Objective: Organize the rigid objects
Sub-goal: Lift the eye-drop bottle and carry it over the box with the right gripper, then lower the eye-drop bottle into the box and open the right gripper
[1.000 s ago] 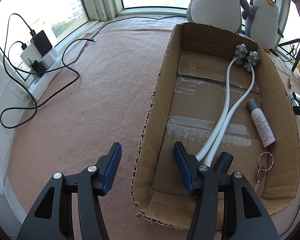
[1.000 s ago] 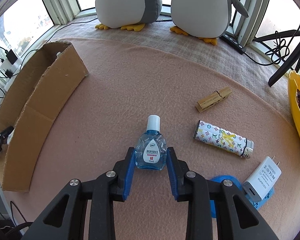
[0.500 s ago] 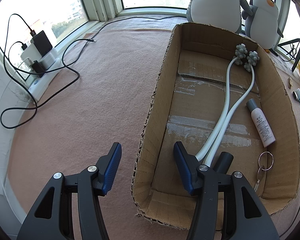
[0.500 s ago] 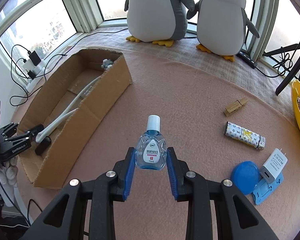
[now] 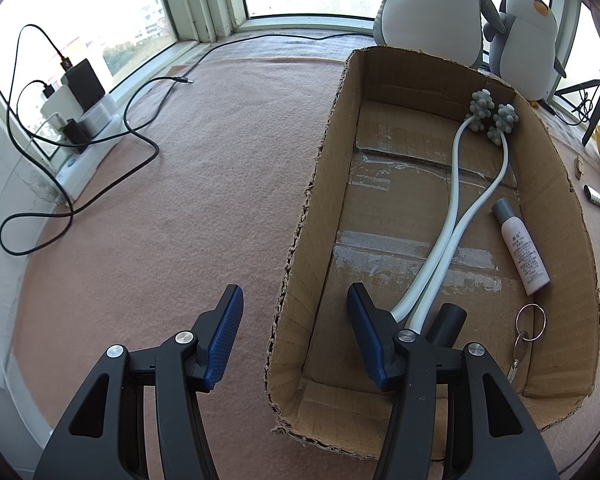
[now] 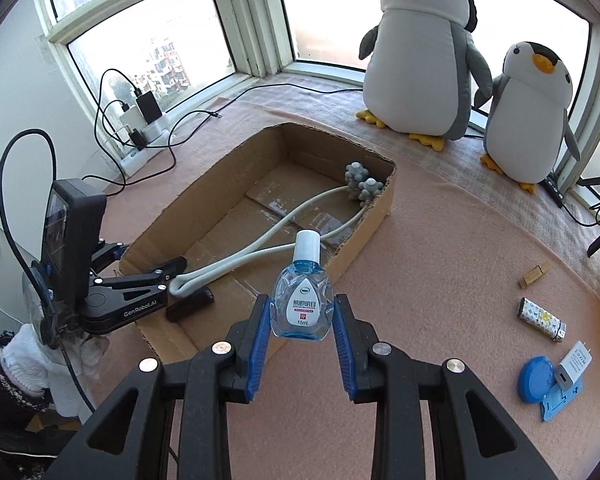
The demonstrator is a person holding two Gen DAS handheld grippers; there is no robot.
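My right gripper (image 6: 302, 322) is shut on a small clear-blue eye-drop bottle (image 6: 302, 304) with a white cap, held upright in the air beside the right wall of the cardboard box (image 6: 366, 238). The box (image 5: 300, 240) holds a white two-armed roller massager (image 5: 452, 216), a white tube (image 5: 522, 252), a key ring (image 5: 530, 324) and a black cylinder (image 5: 446, 324). My left gripper (image 5: 296, 328) straddles the box's left wall near its front corner. One finger is outside and one inside, and the pads stand clear of the cardboard. It also shows as the left gripper (image 6: 140, 264) in the right wrist view.
Two plush penguins (image 6: 420, 52) stand at the window behind the box. On the pink mat to the right lie a clothespin (image 6: 534, 274), a patterned lighter (image 6: 540, 318), a blue lid (image 6: 534, 378) and a white charger (image 6: 574, 366). A power strip with cables (image 5: 84, 116) sits far left.
My right gripper has risen off the mat with the bottle and swung left toward the box, which now lies just ahead. The left gripper has stayed put.
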